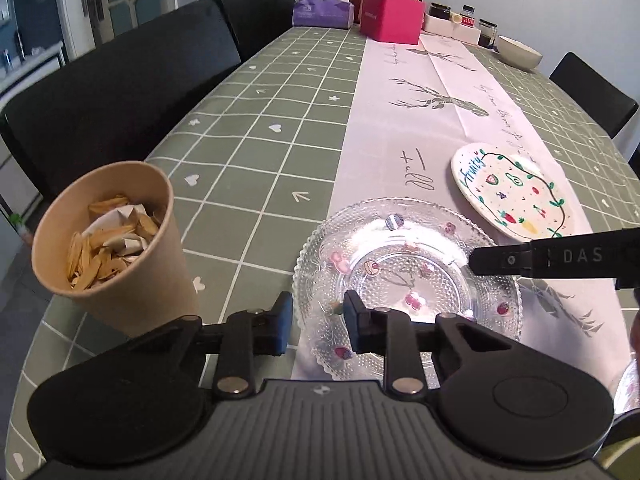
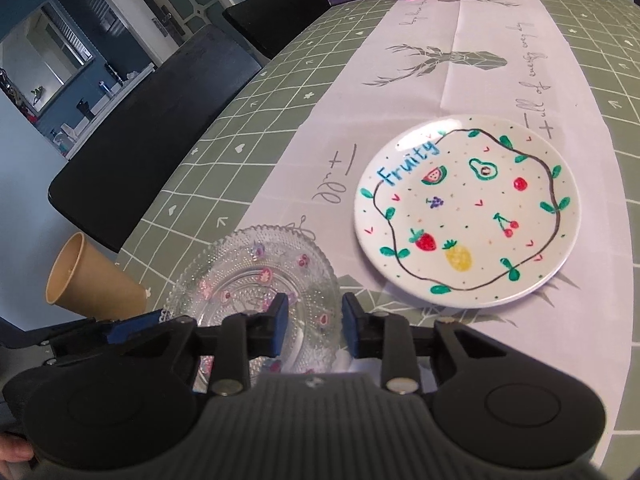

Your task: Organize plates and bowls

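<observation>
Glass plate (image 1: pixel 404 280) is the landmark on the bench (image 1: pixel 256 128): in the left wrist view the left gripper (image 1: pixel 318 326) hovers at its near rim, jaws open and empty, a paper cup (image 1: pixel 108 240) to its left, the fruit plate (image 1: pixel 516 192) beyond-right. Right wrist view — right gripper (image 2: pixel 315 326) over the glass plate's near-right edge, jaws parted, gripping nothing; the fruit plate lies just right of it.

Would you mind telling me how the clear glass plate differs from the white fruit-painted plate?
The glass plate is transparent with a beaded, scalloped rim; the white plate is opaque and smooth-rimmed. The glass plate carries small pinkish motifs, while the white plate shows painted fruits and the word "Fruity". The glass plate lies nearer both tools, the white plate beyond. Both rest flat and empty on the pale table runner.
</observation>
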Tool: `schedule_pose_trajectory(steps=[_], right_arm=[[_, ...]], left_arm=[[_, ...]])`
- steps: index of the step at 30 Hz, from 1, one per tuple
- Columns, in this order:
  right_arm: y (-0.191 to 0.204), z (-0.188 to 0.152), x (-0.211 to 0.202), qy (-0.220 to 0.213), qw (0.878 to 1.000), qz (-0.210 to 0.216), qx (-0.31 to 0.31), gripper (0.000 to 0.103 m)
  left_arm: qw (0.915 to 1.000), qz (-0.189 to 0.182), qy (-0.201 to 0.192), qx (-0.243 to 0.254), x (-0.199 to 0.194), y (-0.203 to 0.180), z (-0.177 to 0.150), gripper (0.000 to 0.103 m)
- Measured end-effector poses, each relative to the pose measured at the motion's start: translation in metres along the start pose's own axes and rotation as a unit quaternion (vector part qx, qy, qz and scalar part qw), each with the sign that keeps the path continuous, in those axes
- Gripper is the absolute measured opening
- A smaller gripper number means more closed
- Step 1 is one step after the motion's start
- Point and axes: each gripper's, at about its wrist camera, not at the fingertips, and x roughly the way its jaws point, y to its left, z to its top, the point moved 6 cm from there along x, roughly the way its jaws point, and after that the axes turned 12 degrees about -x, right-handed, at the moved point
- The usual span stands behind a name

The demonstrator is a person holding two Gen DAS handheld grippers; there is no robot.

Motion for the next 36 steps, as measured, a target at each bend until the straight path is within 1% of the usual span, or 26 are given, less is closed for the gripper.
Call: schedule_pose_trajectory(steps=[1,5,8,10,13,16,20,23,24,26,28,29,30,31,32,33,34,36], right_arm=[[0.000,0.000,0.000,0.000,1.000,-0.006,-0.001,0.013],[-0.003,0.000,-0.001,0.002,1.000,-0.007,0.015,0.012],[-0.004,-0.001,-0.002,0.003,1.000,-0.011,0.020,0.012],[-0.003,-0.002,-0.003,0.002,1.000,-0.020,0.024,0.012],[-0.002,-0.002,-0.004,0.004,0.999,-0.026,0.033,0.012],[-0.003,-0.001,-0.003,0.005,0.999,-0.023,0.044,0.012],[-0.005,-0.002,-0.005,0.005,0.998,-0.021,0.054,0.012],[-0.007,-0.003,-0.006,0.008,0.998,-0.015,0.063,0.012],[-0.009,-0.004,-0.005,0.010,0.998,-0.014,0.067,0.011],[-0.011,-0.005,-0.006,0.009,0.997,-0.007,0.072,0.010],[-0.013,-0.006,-0.006,0.010,0.997,0.000,0.072,0.009],[-0.014,-0.007,-0.007,0.009,0.997,0.005,0.074,0.009],[-0.015,-0.007,-0.007,0.009,0.997,0.010,0.076,0.008],[-0.016,-0.007,-0.007,0.009,0.997,0.013,0.076,0.008],[-0.016,-0.008,-0.007,0.008,0.997,0.016,0.077,0.008],[-0.016,-0.008,-0.007,0.007,0.997,0.018,0.077,0.008],[-0.016,-0.008,-0.007,0.006,0.997,0.018,0.076,0.008],[-0.016,-0.008,-0.006,0.004,0.997,0.018,0.072,0.008]], left_arm=[[1.0000,0.003,-0.003,0.003,0.000,-0.001,0.000,0.031],[0.9998,0.005,-0.014,0.015,0.000,-0.004,0.001,0.028],[0.9995,0.012,-0.018,0.023,0.000,-0.004,0.002,0.021],[0.9991,0.019,-0.023,0.030,-0.001,-0.006,0.003,0.013],[0.9980,0.032,-0.032,0.044,-0.003,-0.009,0.003,0.007],[0.9980,0.035,-0.033,0.041,-0.003,-0.009,0.004,0.005],[0.9993,0.022,-0.021,0.022,-0.003,-0.006,0.006,0.004],[0.9988,0.024,-0.023,0.035,-0.003,-0.008,0.006,0.004],[0.9984,0.026,-0.023,0.044,-0.003,-0.010,0.006,0.005],[0.9985,0.021,-0.019,0.046,-0.002,-0.009,0.005,0.007],[0.9990,0.008,-0.004,0.045,-0.003,-0.008,0.003,0.014],[0.9990,-0.001,0.005,0.045,-0.004,-0.008,0.000,0.026],[0.9986,-0.013,0.015,0.050,-0.003,-0.008,-0.003,0.043],[0.9989,-0.021,0.016,0.040,-0.004,-0.006,-0.004,0.057],[0.9992,-0.020,0.014,0.032,-0.003,-0.003,-0.006,0.062],[0.9994,-0.018,0.014,0.027,-0.002,-0.001,-0.006,0.063],[0.9993,-0.026,0.013,0.024,-0.001,-0.001,-0.007,0.059],[0.9982,-0.053,0.024,0.012,-0.001,-0.004,-0.007,0.043]])
